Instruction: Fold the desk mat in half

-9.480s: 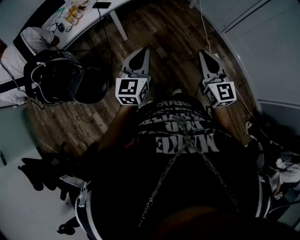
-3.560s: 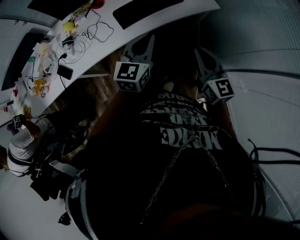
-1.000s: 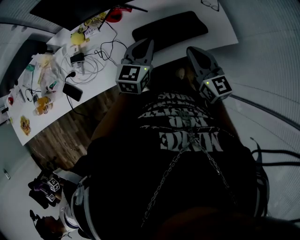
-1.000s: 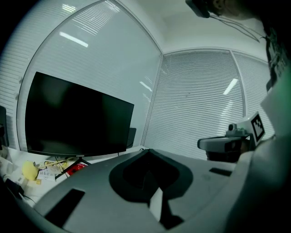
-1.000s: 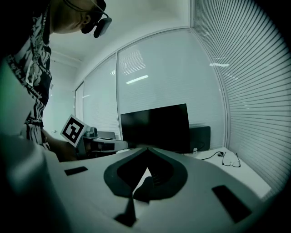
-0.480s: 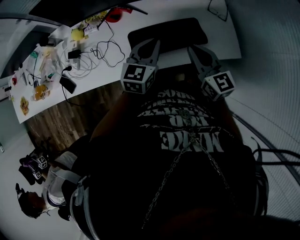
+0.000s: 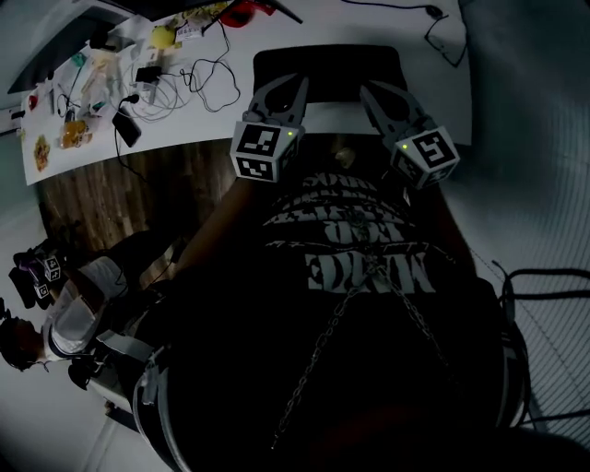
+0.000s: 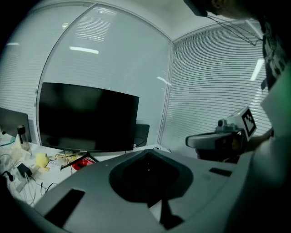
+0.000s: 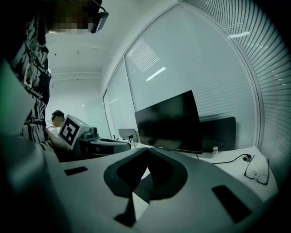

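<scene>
The black desk mat (image 7: 327, 64) lies flat on the white desk (image 7: 433, 101), straight ahead of me in the head view. My left gripper (image 7: 297, 85) is shut and empty, with its tips over the mat's near left part. My right gripper (image 7: 369, 90) is also shut and empty, above the mat's near right part. Both are held level at chest height, side by side. In the left gripper view the closed jaws (image 8: 148, 153) point at a dark monitor (image 8: 86, 116). The right gripper's closed jaws (image 9: 146, 150) point along the desk. Whether either tip touches the mat I cannot tell.
Cables (image 7: 184, 69), a phone (image 7: 126, 129), a yellow thing (image 7: 164, 35) and a red thing (image 7: 241, 11) crowd the desk's left half. Glasses (image 7: 444, 39) lie at the mat's right (image 9: 257, 175). A person (image 7: 69, 318) sits low at my left.
The view has swung so the desk and mat sit squarely ahead. Both grippers, still shut, now stand over the mat's near edge instead of short of it.
</scene>
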The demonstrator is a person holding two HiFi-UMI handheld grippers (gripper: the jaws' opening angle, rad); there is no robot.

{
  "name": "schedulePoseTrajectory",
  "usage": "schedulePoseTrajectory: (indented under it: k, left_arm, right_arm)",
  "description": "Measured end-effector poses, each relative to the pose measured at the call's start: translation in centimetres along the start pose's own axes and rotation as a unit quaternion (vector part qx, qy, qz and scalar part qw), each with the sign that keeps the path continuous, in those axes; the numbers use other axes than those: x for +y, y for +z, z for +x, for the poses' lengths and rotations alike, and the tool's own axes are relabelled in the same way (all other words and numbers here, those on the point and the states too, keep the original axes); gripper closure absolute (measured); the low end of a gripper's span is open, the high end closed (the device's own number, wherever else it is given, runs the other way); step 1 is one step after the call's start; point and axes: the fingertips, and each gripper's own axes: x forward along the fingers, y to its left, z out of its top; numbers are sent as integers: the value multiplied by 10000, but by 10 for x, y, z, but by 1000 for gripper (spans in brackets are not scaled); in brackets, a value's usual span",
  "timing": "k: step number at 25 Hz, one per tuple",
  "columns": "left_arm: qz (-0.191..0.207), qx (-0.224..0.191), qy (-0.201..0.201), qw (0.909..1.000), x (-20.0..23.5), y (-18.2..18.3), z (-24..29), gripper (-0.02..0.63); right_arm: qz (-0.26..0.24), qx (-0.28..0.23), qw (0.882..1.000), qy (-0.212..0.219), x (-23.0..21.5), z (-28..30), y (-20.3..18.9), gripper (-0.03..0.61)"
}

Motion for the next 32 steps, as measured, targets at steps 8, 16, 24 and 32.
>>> schedulePoseTrajectory:
  k: [8,16,24,32]
  left_arm:
    - [-209,105,-21,9997,34,-15,-3,607]
    - [-183,222,-815,9963,39,-18,14,607]
    - [-236,136,-898,9956,54,-5,48,607]
    - [-575,655,-989,9913,16,-15,116,607]
  right_arm:
    - [31,246,9996,100,15,33,-12,580]
    - [-349,331,9973,-557,18,46,0,580]
    - [-335,404,9929,-1064,1,25,-5,580]
    - [76,647,9906,-1207,-101,-17,-25,580]
